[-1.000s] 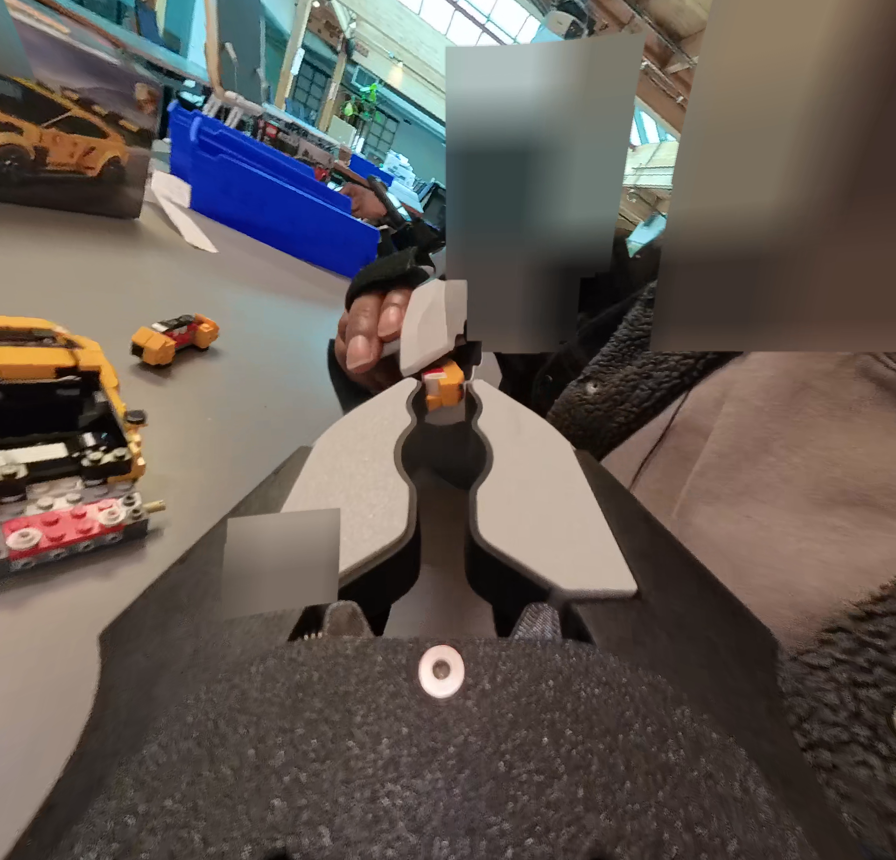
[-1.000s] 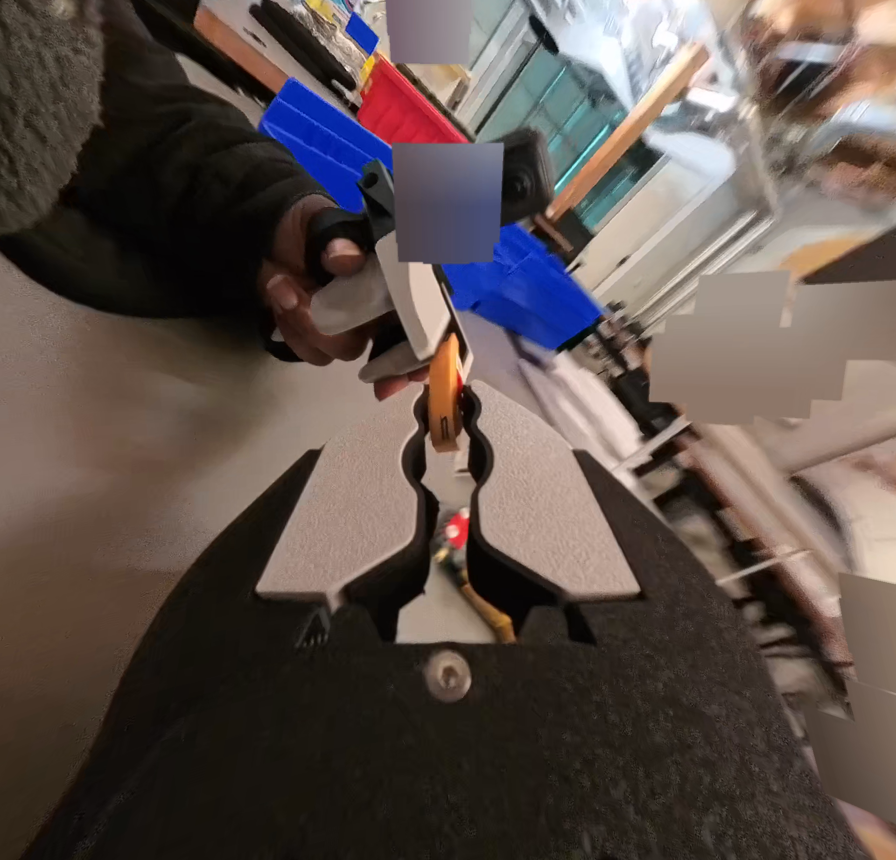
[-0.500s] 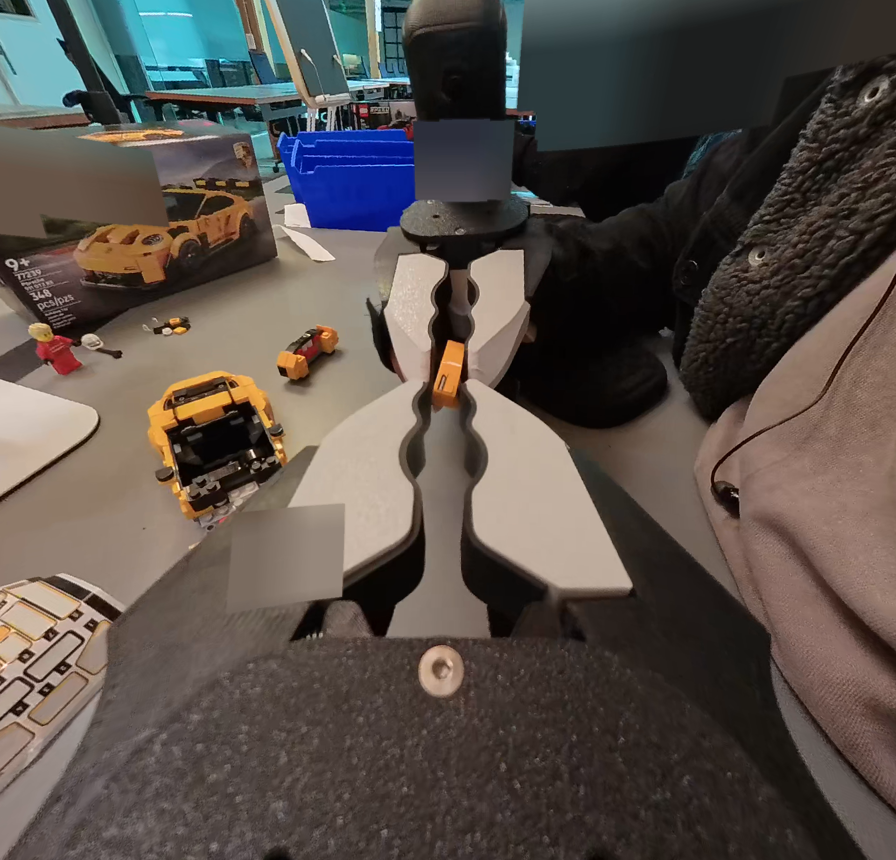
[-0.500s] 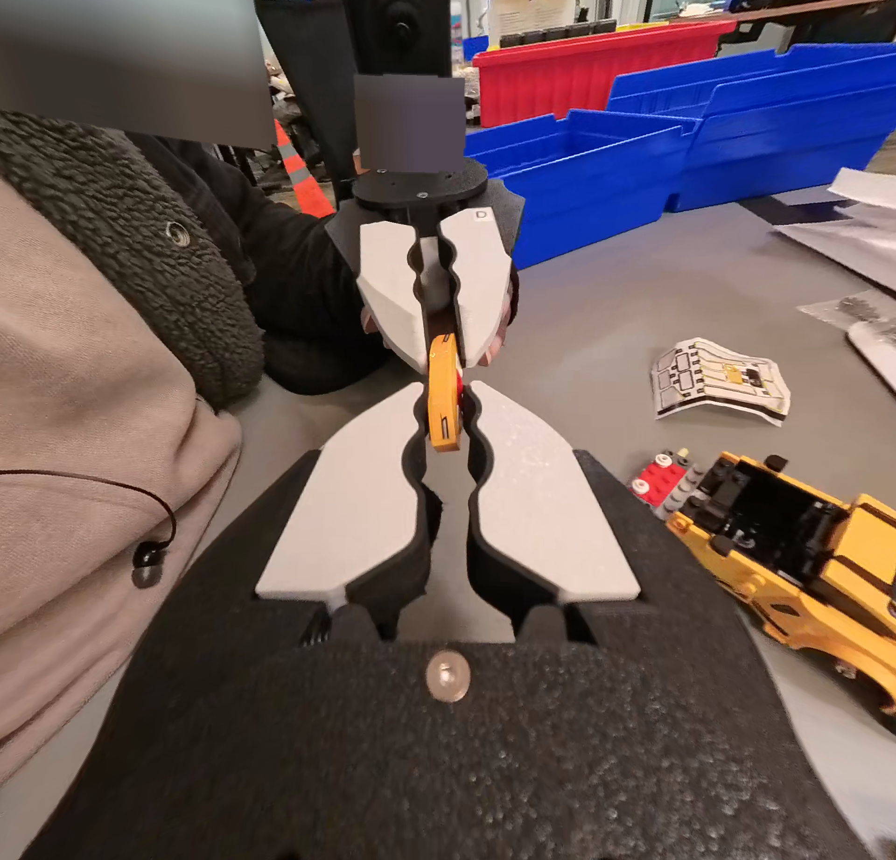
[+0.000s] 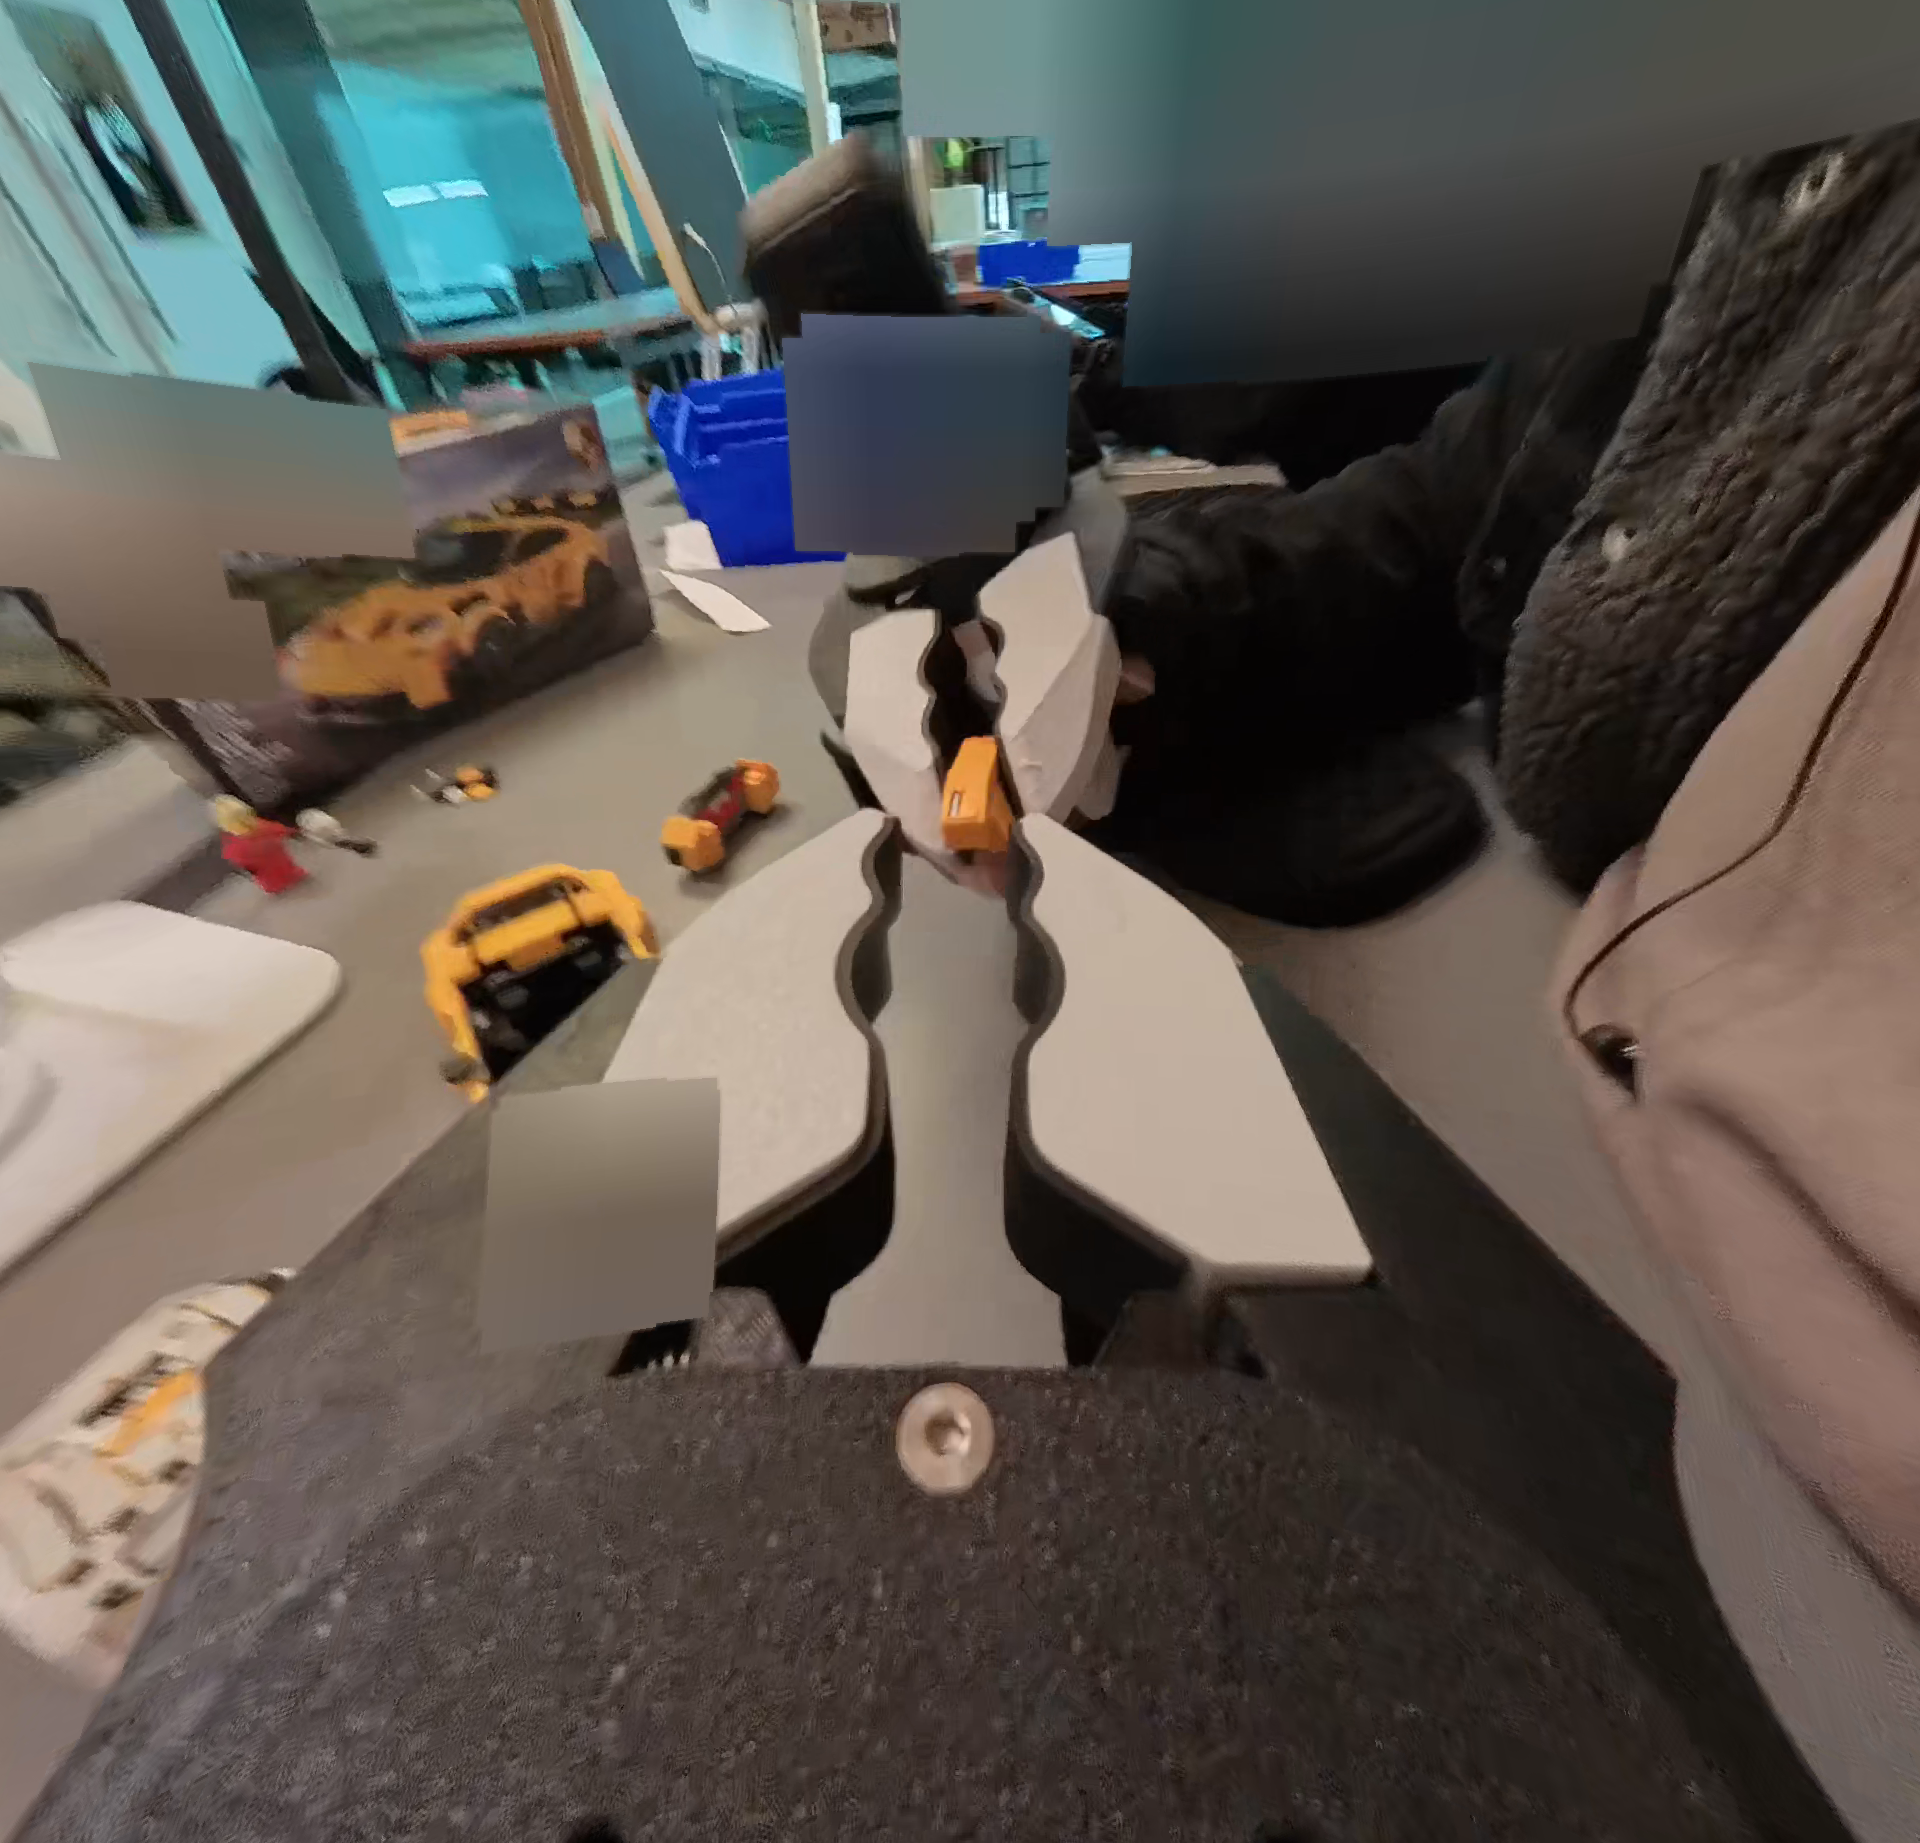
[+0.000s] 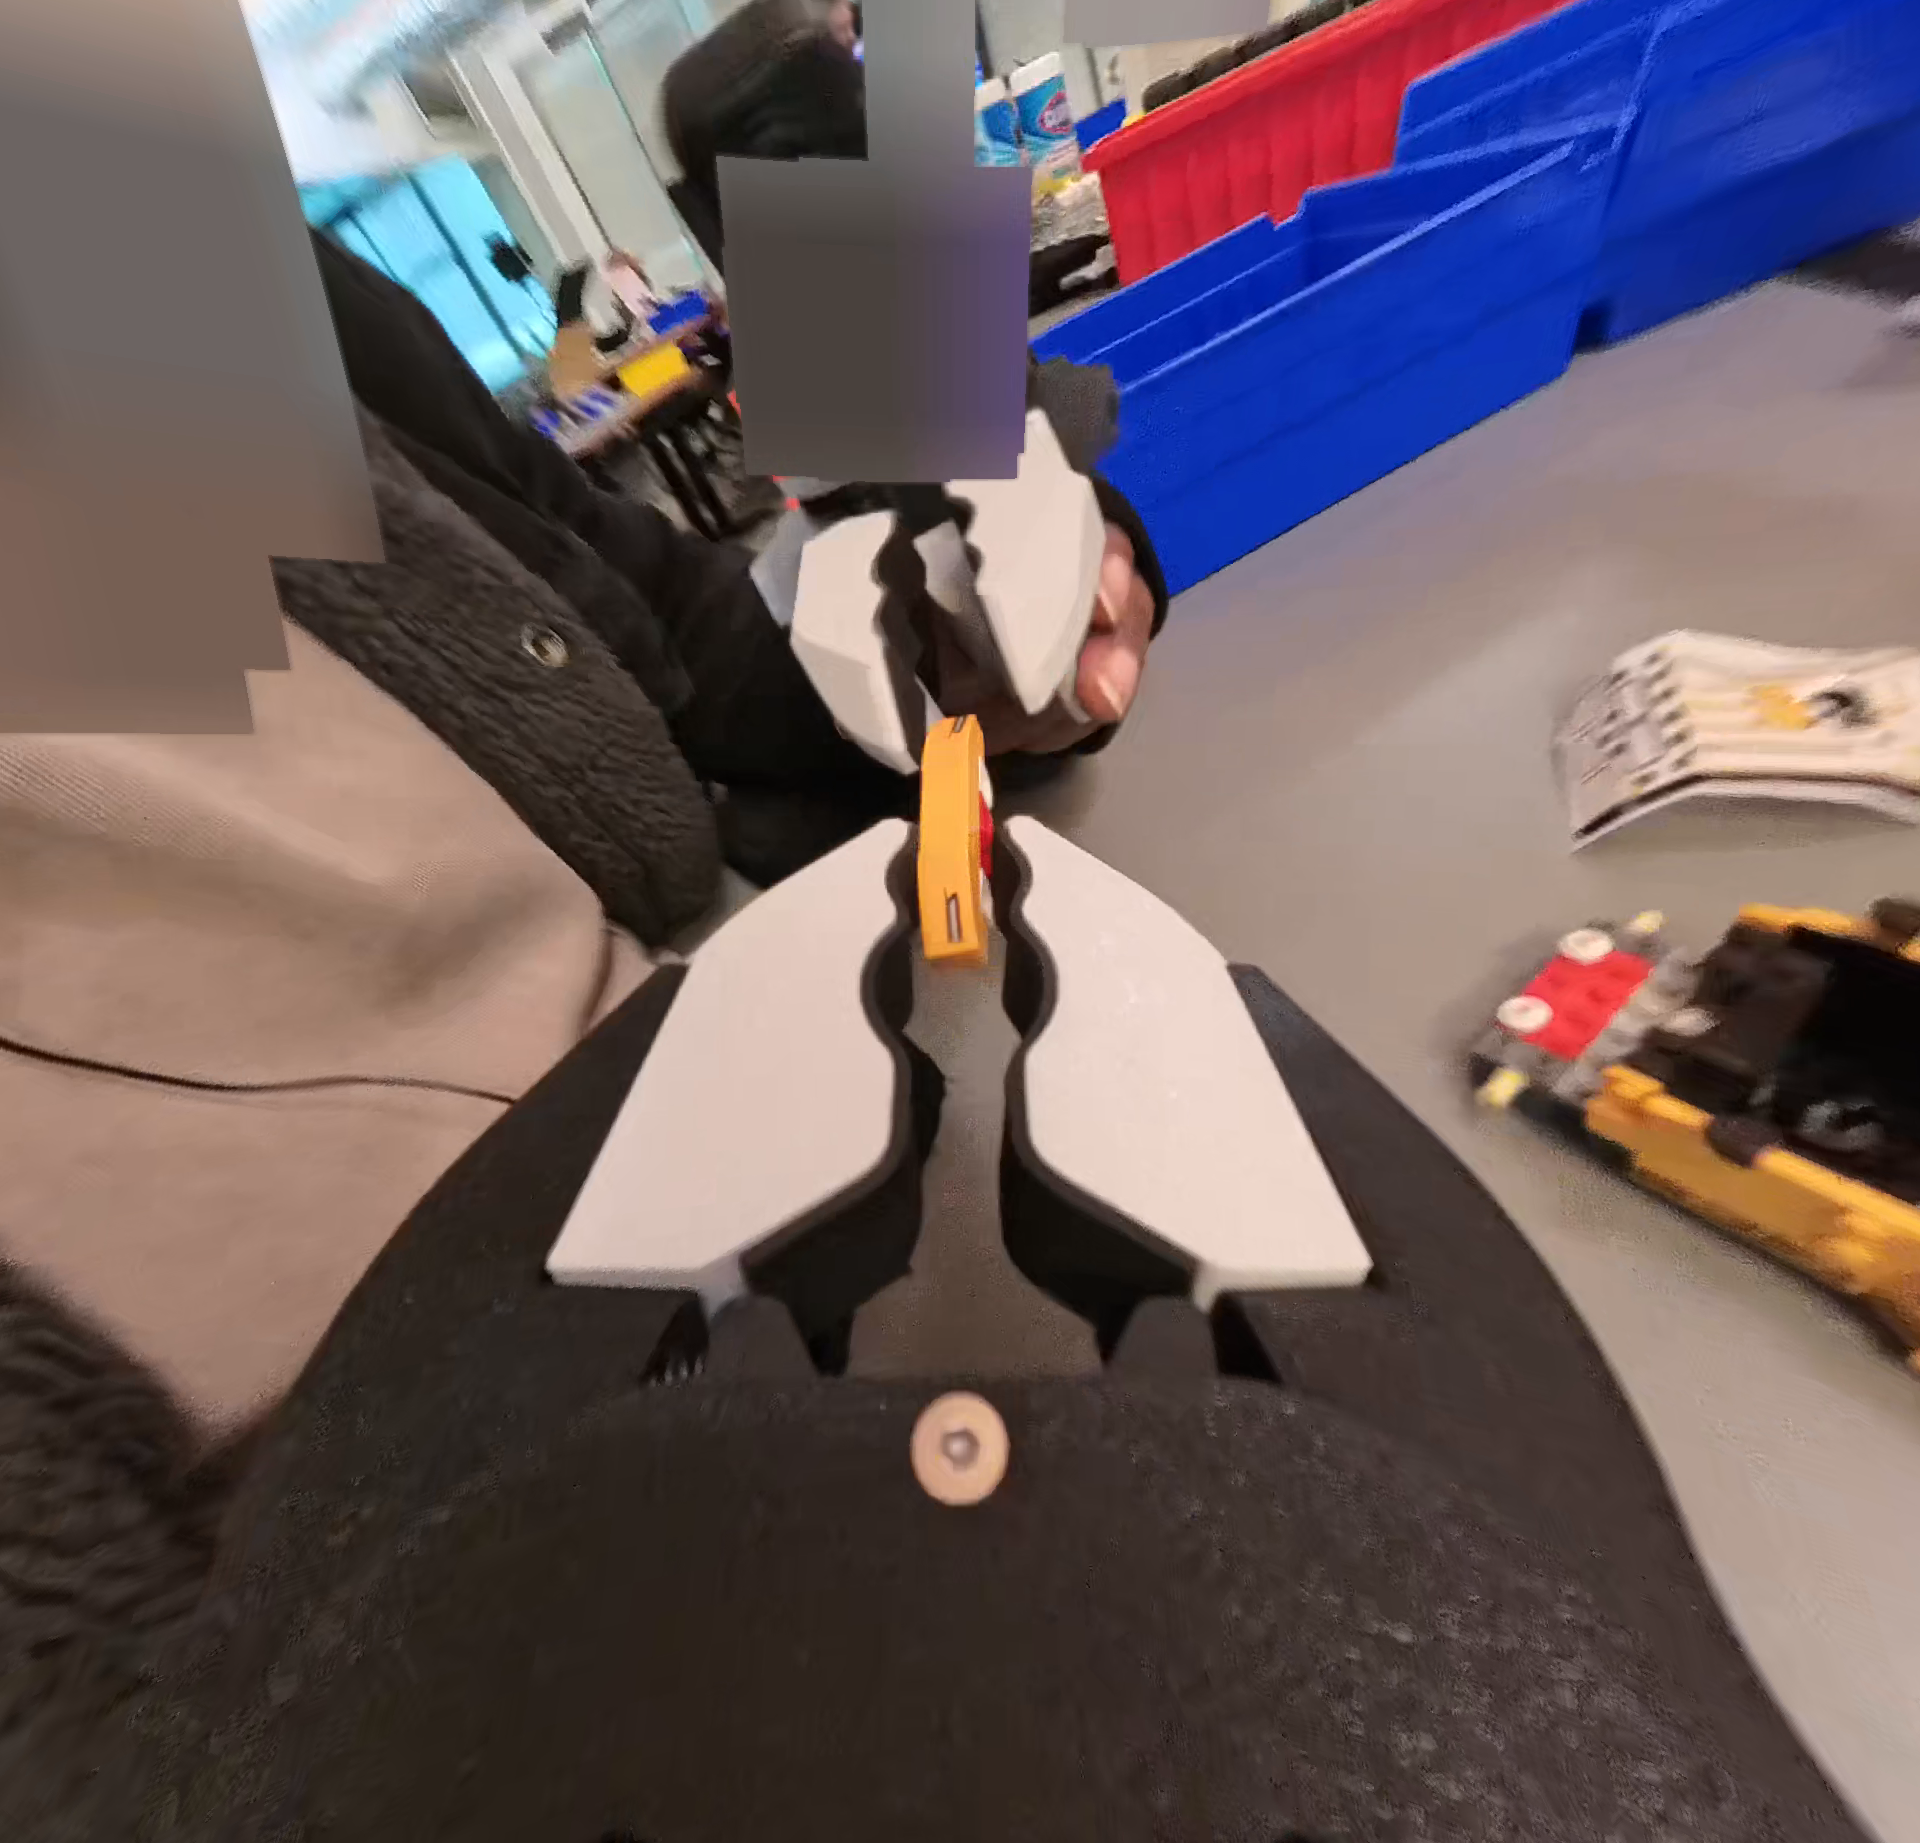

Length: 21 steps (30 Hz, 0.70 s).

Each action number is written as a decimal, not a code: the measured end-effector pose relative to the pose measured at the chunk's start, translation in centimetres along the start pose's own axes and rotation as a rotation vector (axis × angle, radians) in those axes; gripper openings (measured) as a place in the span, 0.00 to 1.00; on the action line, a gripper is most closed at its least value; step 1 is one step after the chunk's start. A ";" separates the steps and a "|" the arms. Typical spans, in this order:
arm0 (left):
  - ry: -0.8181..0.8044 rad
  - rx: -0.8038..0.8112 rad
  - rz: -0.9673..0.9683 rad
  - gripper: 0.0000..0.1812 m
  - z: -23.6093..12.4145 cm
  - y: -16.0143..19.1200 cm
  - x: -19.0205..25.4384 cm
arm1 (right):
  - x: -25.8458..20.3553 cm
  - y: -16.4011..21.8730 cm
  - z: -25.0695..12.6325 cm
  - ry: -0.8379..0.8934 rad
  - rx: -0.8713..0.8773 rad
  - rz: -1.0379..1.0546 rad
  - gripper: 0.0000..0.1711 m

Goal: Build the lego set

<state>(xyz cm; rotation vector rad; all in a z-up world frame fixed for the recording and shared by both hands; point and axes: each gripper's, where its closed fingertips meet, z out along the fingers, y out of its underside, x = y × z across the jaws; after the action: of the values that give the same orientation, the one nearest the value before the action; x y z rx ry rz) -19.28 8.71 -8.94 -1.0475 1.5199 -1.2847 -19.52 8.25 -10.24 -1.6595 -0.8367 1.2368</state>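
A small orange lego piece (image 6: 951, 858) with a red part on one side is clamped upright between the tips of my right gripper (image 6: 956, 837), which is shut on it. My left gripper (image 5: 953, 832) faces it tip to tip with its jaws apart. The piece (image 5: 971, 796) sits just at the left gripper's mouth without being pinched. Both grippers are held above the grey table, close to the person's torso. The partly built yellow lego car (image 5: 530, 952) lies on the table left of my left gripper. It also shows at the right of the right wrist view (image 6: 1766, 1097).
A small orange and red sub-assembly (image 5: 720, 817), a red minifigure (image 5: 260, 848) and the set's box (image 5: 468, 598) lie at the far left. A white pad (image 5: 125, 1014) is at the left edge. A sticker sheet (image 6: 1745, 733) and blue bins (image 6: 1351, 339) are at the right. The partly built yellow lego car (image 5: 530, 952) is about equally far from each gripper, around 15 cm.
My left gripper has opened and let go of the orange piece. My right gripper keeps hold of it. Both views have tilted and shifted a little.
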 end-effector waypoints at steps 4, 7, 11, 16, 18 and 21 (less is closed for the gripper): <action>-0.058 -0.003 0.204 0.11 0.0 -0.5 0.4 | -0.5 -0.5 -0.1 -0.131 0.036 0.265 0.07; -0.081 -0.029 0.300 0.11 0.1 -0.2 0.6 | -0.8 -0.3 0.1 -0.203 0.036 0.388 0.07; -0.130 -0.080 0.437 0.09 0.3 0.4 0.5 | -0.9 -0.1 0.1 -0.243 0.029 0.464 0.07; -0.252 -0.159 0.714 0.04 0.2 0.8 -0.2 | -0.7 0.1 0.2 -0.252 0.028 0.532 0.07; -0.278 -0.187 0.788 0.04 0.2 0.9 -0.4 | -0.5 0.2 0.2 -0.251 0.028 0.553 0.07; -0.298 -0.212 0.850 0.04 0.1 1.1 -0.5 | -0.3 0.2 0.3 -0.243 0.031 0.574 0.07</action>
<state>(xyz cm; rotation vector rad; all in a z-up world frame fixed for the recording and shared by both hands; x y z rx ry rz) -19.12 9.34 -10.01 -0.5565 1.6146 -0.3675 -19.88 7.98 -10.38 -1.8122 -0.4823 1.8610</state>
